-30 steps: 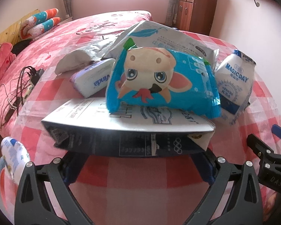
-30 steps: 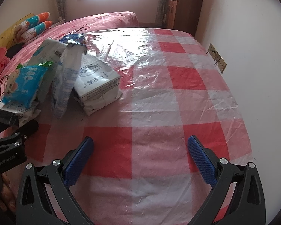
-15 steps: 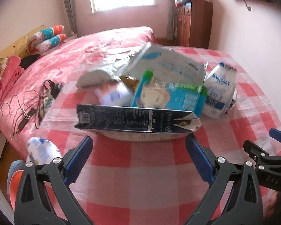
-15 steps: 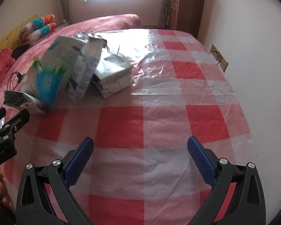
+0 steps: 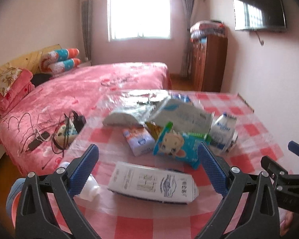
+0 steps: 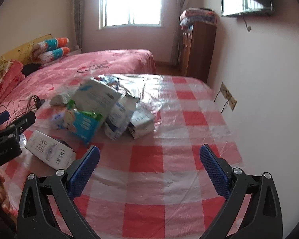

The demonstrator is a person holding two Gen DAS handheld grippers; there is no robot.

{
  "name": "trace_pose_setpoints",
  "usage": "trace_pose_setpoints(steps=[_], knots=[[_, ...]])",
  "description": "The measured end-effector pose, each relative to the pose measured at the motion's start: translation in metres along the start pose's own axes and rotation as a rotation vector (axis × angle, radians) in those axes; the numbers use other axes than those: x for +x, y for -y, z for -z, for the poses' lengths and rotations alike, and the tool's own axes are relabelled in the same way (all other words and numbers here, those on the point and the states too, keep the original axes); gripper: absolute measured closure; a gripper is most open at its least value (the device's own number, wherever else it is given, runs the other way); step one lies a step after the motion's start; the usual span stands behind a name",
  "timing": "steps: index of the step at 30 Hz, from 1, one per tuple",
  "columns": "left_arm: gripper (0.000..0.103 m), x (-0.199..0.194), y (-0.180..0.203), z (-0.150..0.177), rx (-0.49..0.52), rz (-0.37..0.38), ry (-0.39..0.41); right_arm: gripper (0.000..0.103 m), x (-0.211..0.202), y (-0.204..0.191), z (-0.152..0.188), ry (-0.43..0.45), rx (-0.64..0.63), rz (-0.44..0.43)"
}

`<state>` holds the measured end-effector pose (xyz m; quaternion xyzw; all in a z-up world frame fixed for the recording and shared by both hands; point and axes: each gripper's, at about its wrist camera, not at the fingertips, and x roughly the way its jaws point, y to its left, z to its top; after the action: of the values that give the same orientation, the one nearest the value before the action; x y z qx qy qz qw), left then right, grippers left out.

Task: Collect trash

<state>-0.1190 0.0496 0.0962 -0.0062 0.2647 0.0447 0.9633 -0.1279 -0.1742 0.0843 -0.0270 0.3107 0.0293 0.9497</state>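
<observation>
A pile of trash lies on the red-and-white checked table (image 5: 255,129). A flat milk carton (image 5: 151,185) lies nearest, in front of my open left gripper (image 5: 148,157); it also shows in the right wrist view (image 6: 49,152). Behind it are a blue cartoon snack bag (image 5: 177,149), a small tissue pack (image 5: 138,141), a white MagicDay pouch (image 5: 222,134) and a large pale wrapper (image 5: 181,115). My right gripper (image 6: 149,160) is open and empty over bare table, right of the pile (image 6: 101,111).
A pink bed (image 5: 73,91) with cables and a charger (image 5: 49,133) borders the table's left side. A white bottle (image 5: 89,187) lies by the left finger. A wall with a socket (image 6: 229,97) runs along the right. A wooden cabinet (image 6: 197,47) stands at the back.
The left gripper has let go of the milk carton and drawn back and up. The carton now lies flat on the table. The right gripper has also pulled back.
</observation>
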Motion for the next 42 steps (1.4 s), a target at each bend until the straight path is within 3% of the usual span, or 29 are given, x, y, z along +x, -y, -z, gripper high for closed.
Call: trace_pose_setpoints(steps=[5, 12, 15, 17, 26, 42], knots=[[0.004, -0.025, -0.007, -0.007, -0.020, 0.005, 0.100, 0.004, -0.030, -0.006, -0.005, 0.105, -0.017, 0.009], [0.004, -0.041, -0.009, -0.012, -0.029, 0.039, 0.111, 0.004, -0.059, -0.009, -0.012, 0.187, -0.015, 0.025], [0.004, -0.049, -0.008, -0.012, -0.031, 0.019, 0.138, 0.004, -0.066, -0.009, -0.013, 0.210, -0.014, 0.024], [0.004, -0.055, -0.009, -0.011, -0.040, -0.007, 0.157, 0.004, -0.070, -0.009, -0.013, 0.216, -0.012, 0.022], [0.004, -0.063, -0.017, -0.012, -0.085, 0.017, 0.154, 0.004, -0.082, -0.013, -0.011, 0.235, -0.023, 0.019], [0.004, -0.065, -0.011, -0.007, -0.060, 0.003, 0.134, 0.004, -0.087, -0.006, -0.008, 0.230, 0.007, 0.025]])
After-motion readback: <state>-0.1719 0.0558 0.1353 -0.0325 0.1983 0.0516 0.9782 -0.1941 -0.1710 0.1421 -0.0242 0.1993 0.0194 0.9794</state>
